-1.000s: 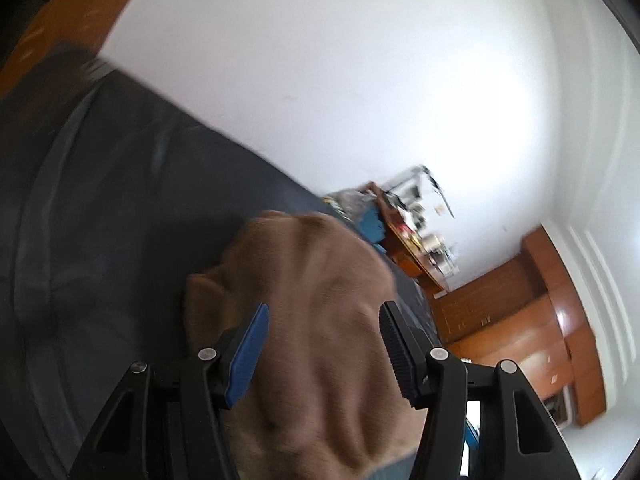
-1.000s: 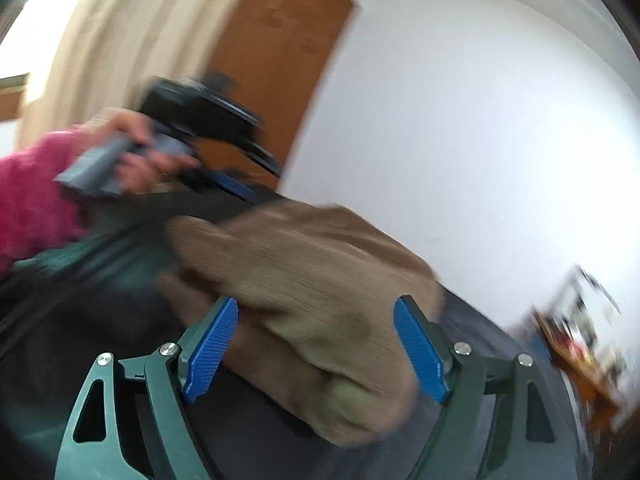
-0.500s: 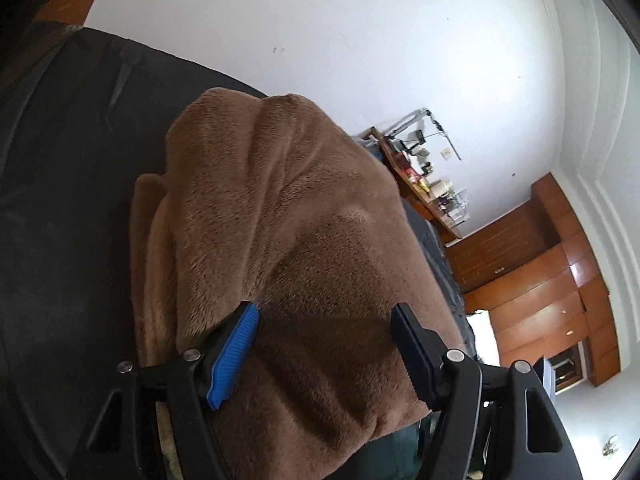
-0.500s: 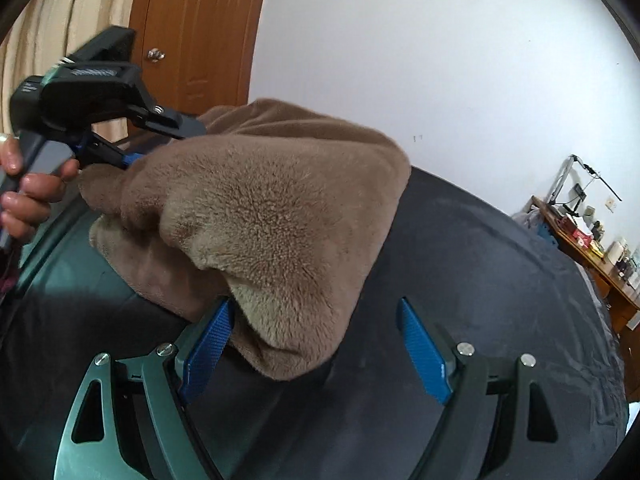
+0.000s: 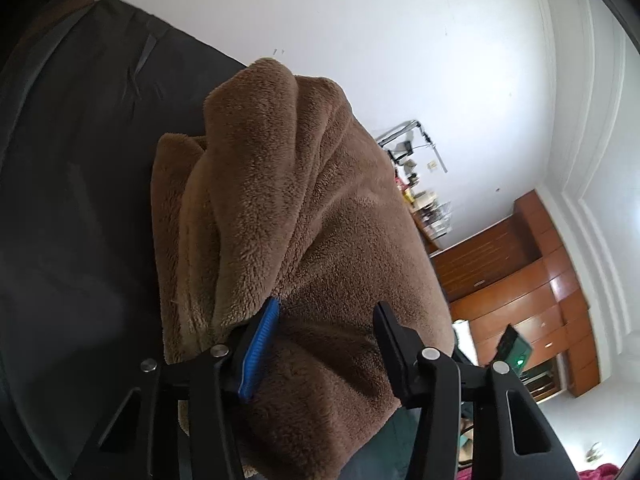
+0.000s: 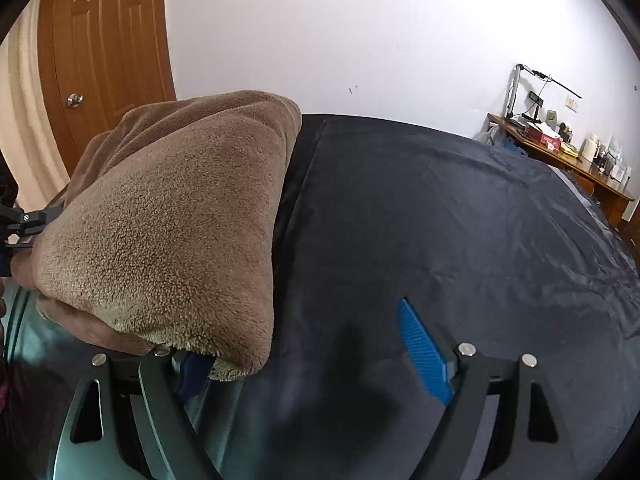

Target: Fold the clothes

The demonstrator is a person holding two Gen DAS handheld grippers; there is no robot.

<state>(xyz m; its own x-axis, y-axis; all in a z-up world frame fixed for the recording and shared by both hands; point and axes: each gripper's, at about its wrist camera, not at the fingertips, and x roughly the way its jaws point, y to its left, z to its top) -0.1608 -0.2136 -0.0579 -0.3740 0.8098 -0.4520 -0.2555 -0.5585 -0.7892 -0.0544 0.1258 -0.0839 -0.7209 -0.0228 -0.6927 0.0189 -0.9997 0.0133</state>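
a dark bed cover (image 6: 460, 220) spreads below the white wall. on its left part lies the folded brown fleece garment (image 6: 168, 220), bunched high. the left tool (image 5: 326, 338) is closing, fleece between its fingers, blue pad against the pile. the right tool (image 6: 304, 352) stands spread wide, the fleece edge draped over its left finger.

Both tongs, left (image 5: 326, 334) and right (image 6: 304, 344), had black triangular-cutout frames, silver screws near the finger bases, and ribbed blue pads (image 6: 422, 346).
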